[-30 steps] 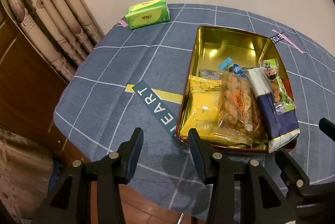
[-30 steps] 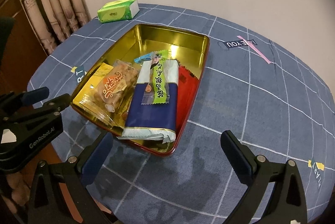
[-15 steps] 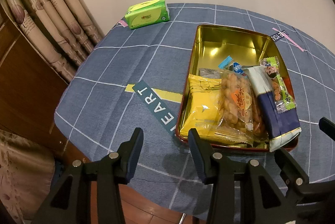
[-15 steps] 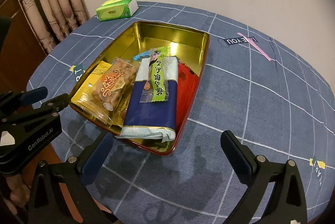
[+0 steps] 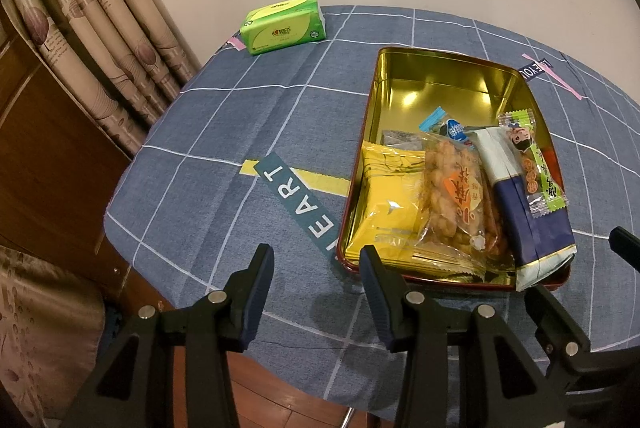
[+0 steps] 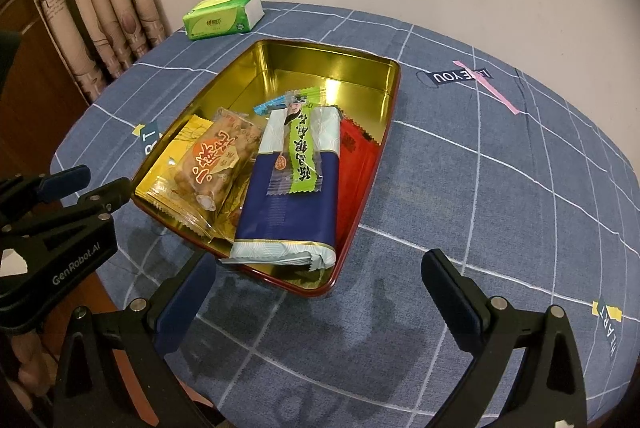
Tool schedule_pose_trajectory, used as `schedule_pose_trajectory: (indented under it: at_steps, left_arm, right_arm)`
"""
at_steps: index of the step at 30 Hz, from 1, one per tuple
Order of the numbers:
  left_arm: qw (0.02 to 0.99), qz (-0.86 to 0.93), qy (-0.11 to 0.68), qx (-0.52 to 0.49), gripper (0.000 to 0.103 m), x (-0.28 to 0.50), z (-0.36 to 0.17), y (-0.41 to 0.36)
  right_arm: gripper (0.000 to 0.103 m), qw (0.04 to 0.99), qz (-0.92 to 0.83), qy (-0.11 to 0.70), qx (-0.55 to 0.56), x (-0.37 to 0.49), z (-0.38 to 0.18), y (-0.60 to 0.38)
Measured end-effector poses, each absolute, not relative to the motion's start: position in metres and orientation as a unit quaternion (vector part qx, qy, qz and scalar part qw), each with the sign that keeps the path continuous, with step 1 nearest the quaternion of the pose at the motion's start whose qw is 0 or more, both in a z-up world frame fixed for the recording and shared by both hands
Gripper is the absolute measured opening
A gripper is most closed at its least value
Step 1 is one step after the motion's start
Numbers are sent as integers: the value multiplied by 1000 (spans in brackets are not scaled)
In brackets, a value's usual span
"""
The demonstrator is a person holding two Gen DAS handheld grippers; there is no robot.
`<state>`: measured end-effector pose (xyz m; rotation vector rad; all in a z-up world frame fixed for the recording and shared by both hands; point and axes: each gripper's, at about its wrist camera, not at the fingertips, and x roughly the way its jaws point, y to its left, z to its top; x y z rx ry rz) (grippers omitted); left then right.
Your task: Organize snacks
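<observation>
A gold tin tray (image 5: pixel 448 76) (image 6: pixel 320 64) with a red rim sits on the blue checked tablecloth. It holds several snacks: a yellow packet (image 5: pixel 386 204) (image 6: pixel 176 152), a clear bag of orange fried snacks (image 5: pixel 456 196) (image 6: pixel 216 164), a navy and white packet (image 5: pixel 528 216) (image 6: pixel 288 204), a green candy (image 5: pixel 536 168) (image 6: pixel 302 152) on top, a red packet (image 6: pixel 356 156). My left gripper (image 5: pixel 316 268) is open and empty at the tray's near left corner. My right gripper (image 6: pixel 320 284) is open and empty, just in front of the tray's near end.
A green tissue pack (image 5: pixel 284 24) (image 6: pixel 224 14) lies at the table's far left edge. Curtains (image 5: pixel 104 28) and a wooden panel stand to the left. The round table's edge drops off close below both grippers.
Both grippers have drawn back and up a little from the tray. The snacks and tray have not moved.
</observation>
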<state>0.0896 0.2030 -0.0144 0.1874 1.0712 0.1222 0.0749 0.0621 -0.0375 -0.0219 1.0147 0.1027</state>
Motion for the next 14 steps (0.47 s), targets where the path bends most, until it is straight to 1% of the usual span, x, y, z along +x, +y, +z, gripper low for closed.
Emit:
schedule_pose_trajectory:
  at_steps: [14]
  left_arm:
    - [858,58,504,83,45,90,-13,205]
  right_arm:
    - [101,873,49,485,-9,74,-38,62]
